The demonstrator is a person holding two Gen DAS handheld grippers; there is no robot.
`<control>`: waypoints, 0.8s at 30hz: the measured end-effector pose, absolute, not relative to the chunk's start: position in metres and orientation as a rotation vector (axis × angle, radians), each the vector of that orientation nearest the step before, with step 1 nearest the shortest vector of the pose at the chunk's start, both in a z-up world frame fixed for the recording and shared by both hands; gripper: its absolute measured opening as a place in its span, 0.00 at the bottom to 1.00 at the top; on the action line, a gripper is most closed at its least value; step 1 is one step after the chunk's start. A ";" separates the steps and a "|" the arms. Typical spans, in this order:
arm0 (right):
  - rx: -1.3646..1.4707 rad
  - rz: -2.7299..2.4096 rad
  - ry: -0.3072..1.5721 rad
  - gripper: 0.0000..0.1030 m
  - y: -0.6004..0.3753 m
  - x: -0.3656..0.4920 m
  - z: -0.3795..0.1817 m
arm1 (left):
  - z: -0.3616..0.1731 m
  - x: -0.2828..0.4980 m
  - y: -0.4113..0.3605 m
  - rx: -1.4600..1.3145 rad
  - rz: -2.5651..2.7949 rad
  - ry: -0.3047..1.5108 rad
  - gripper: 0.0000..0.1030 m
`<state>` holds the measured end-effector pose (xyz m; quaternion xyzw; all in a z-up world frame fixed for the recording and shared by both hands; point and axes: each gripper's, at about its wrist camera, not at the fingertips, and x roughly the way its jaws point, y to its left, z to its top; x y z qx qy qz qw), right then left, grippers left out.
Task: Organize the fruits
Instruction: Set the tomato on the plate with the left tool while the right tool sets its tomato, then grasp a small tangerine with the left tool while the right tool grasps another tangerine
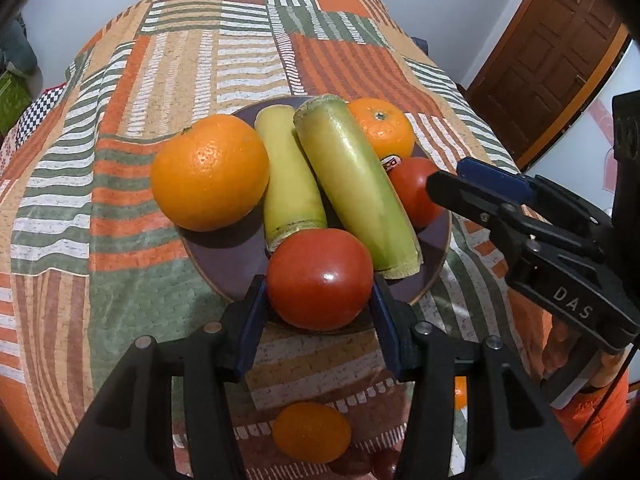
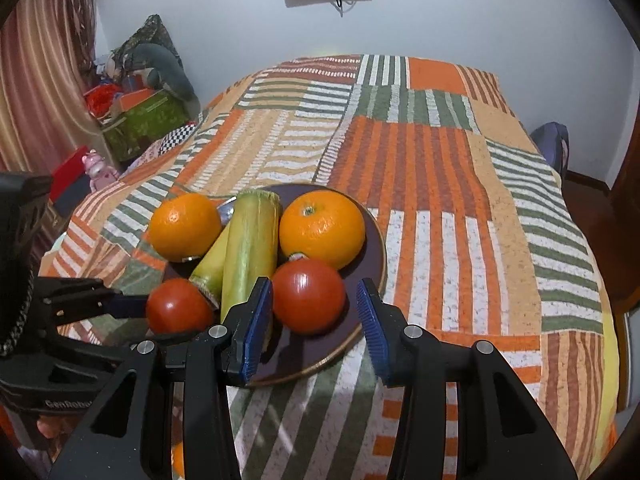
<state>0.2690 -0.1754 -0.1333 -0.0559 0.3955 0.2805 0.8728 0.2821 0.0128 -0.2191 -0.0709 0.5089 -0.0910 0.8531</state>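
A dark purple plate on the patchwork cloth holds two oranges, two green-yellow stalk pieces and two tomatoes. My left gripper is shut on the near tomato at the plate's front edge; it also shows in the right wrist view. My right gripper is open around the other tomato without touching it. In the left wrist view that gripper sits beside this tomato.
A small orange fruit lies on the cloth below my left gripper. The table stretches beyond the plate. Boxes and toys are piled at the far left by a curtain. A wooden door stands at the right.
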 end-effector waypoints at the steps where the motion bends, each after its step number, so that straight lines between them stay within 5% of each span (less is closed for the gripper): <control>1: -0.118 0.589 0.825 0.39 -0.174 0.270 -0.133 | -0.219 0.282 0.013 -0.147 -0.191 1.073 0.48; 7: -0.131 0.593 0.839 0.40 -0.172 0.267 -0.133 | -0.215 0.282 0.013 -0.155 -0.187 1.068 0.51; 11: -0.128 0.594 0.840 0.45 -0.175 0.260 -0.127 | -0.200 0.274 0.018 -0.162 -0.158 1.016 0.66; 19: -0.132 0.596 0.793 0.64 -0.181 0.229 -0.099 | -0.165 0.245 0.030 -0.151 -0.125 0.947 0.66; 24: -0.115 0.603 0.768 0.65 -0.185 0.205 -0.087 | -0.149 0.221 0.034 -0.134 -0.111 0.915 0.66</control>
